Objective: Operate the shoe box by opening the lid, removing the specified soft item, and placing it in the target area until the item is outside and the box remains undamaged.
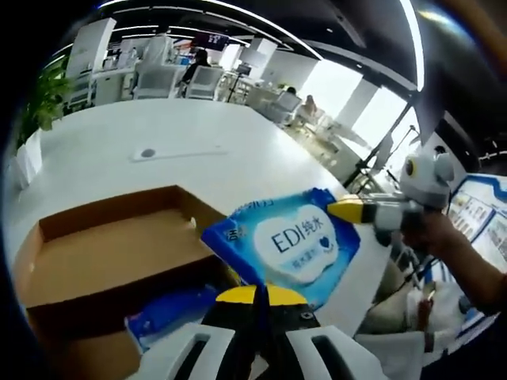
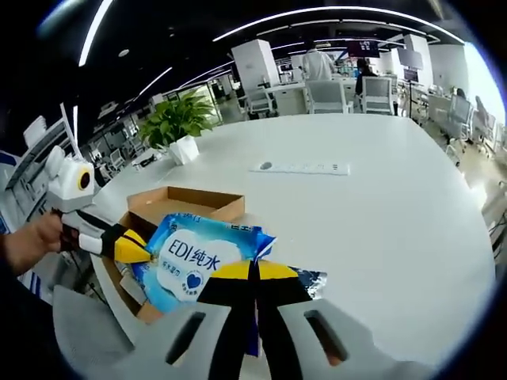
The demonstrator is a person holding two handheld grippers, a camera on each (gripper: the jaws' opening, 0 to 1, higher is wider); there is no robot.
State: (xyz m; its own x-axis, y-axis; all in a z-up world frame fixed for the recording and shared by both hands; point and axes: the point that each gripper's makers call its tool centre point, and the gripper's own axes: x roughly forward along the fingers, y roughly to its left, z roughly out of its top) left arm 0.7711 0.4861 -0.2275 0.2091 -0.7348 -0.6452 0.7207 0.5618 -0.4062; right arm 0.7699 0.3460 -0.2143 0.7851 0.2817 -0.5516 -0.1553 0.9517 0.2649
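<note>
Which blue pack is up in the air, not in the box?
The wipes pack marked EDI, pinched by both grippers; the other blue pack lies inside the shoe box.

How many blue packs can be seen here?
2. One pack is held up between both tongs, above the box. A second pack lies inside the box; more may be hidden there.

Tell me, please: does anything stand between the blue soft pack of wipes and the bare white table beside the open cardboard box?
Nothing visible does. Both grippers, left and right, are shut on the blue pack of wet wipes, held above the open brown cardboard box. The white table beside it looks bare; a white power strip lies farther off.
</note>
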